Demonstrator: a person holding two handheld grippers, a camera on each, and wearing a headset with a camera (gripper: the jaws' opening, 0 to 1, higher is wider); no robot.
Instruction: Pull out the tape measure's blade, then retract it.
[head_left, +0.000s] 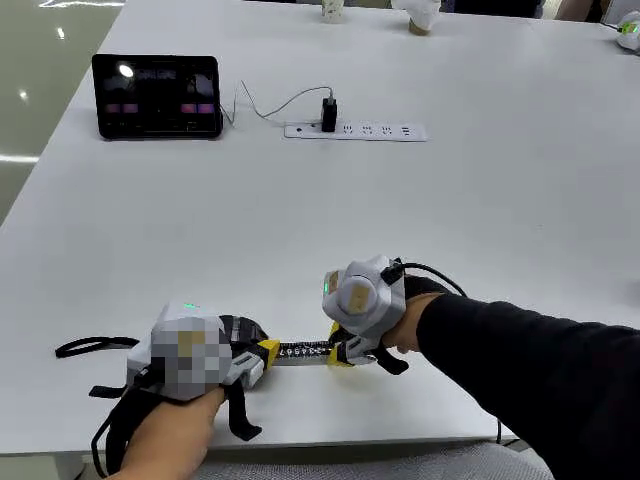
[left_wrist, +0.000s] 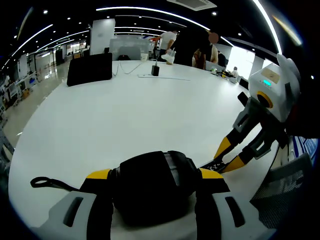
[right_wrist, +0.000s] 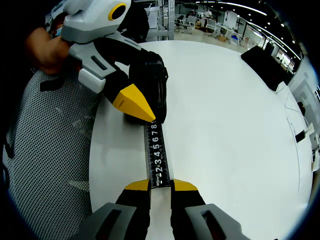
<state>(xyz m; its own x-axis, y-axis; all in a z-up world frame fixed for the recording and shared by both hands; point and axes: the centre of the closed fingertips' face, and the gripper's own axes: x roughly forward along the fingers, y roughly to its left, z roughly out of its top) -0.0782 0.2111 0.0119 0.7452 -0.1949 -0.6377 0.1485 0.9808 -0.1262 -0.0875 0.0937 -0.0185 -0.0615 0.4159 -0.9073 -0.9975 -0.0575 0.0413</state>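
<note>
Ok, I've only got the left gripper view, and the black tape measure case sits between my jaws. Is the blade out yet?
Observer: Yes. The right gripper view shows a short stretch of blade out of the case, with the printed numerals facing up.
Operator: Does the right gripper have it?
Observer: The right gripper is shut on the blade's free end.
Operator: Any kink in it?
Observer: None. It runs straight from the case to those jaws, low over the white table.
</note>
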